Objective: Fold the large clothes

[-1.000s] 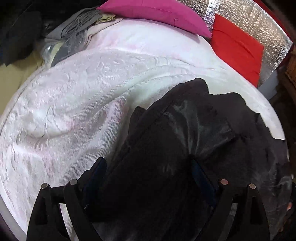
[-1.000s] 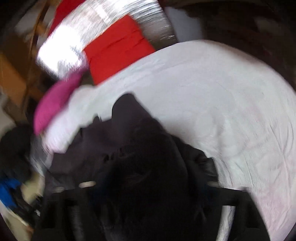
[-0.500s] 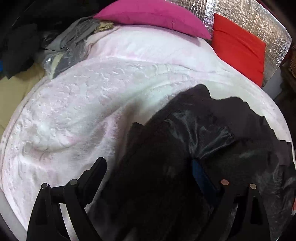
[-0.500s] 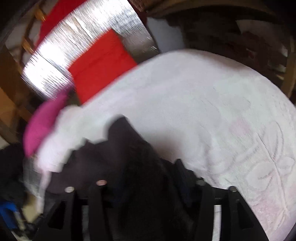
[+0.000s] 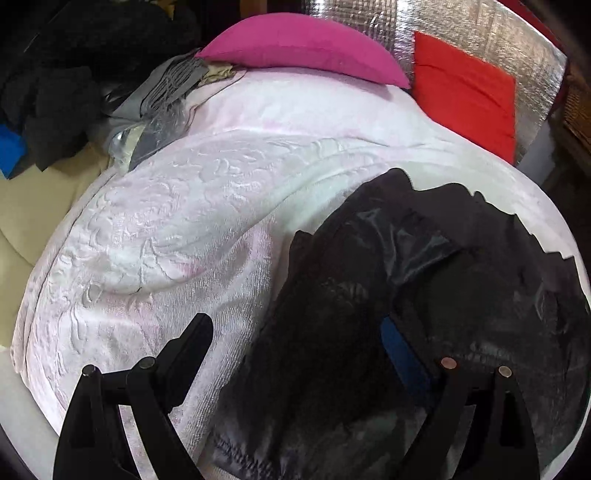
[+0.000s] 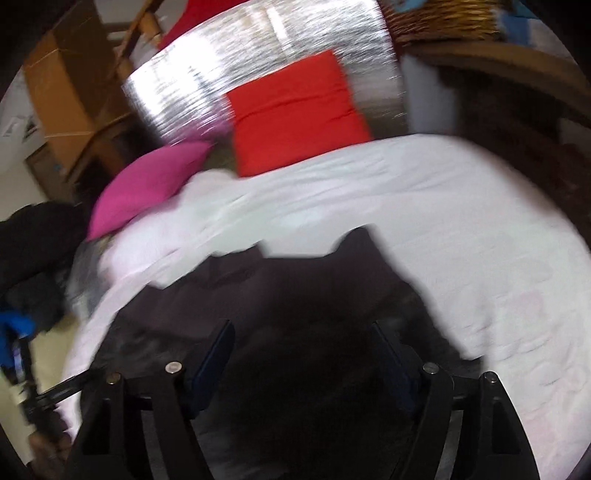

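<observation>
A large black garment (image 5: 369, 332) lies crumpled on the white embossed bedspread (image 5: 184, 229), its shiny lining showing in the left wrist view. My left gripper (image 5: 295, 328) hovers over its left part with the jaws wide open; the left finger is over bare bedspread and the right finger's blue pad (image 5: 397, 343) is over the cloth. In the blurred right wrist view the same black garment (image 6: 306, 288) spreads below my right gripper (image 6: 303, 343). Its jaws are opening, with the cloth beneath and between them and neither pad pressing on it.
A pink cushion (image 5: 306, 48) and a red cushion (image 5: 465, 96) lean on a silver foil headboard (image 5: 354, 14). Grey clothes (image 5: 166, 88) and a dark clothes pile (image 5: 55, 81) sit at the bed's far left. Cardboard boxes (image 6: 66, 85) and a wicker basket (image 6: 443, 18) stand beyond the bed.
Both grippers have lifted and drawn back from the garment. The right gripper's jaws have spread and let go of the black cloth, and its view has swung toward the cushions.
</observation>
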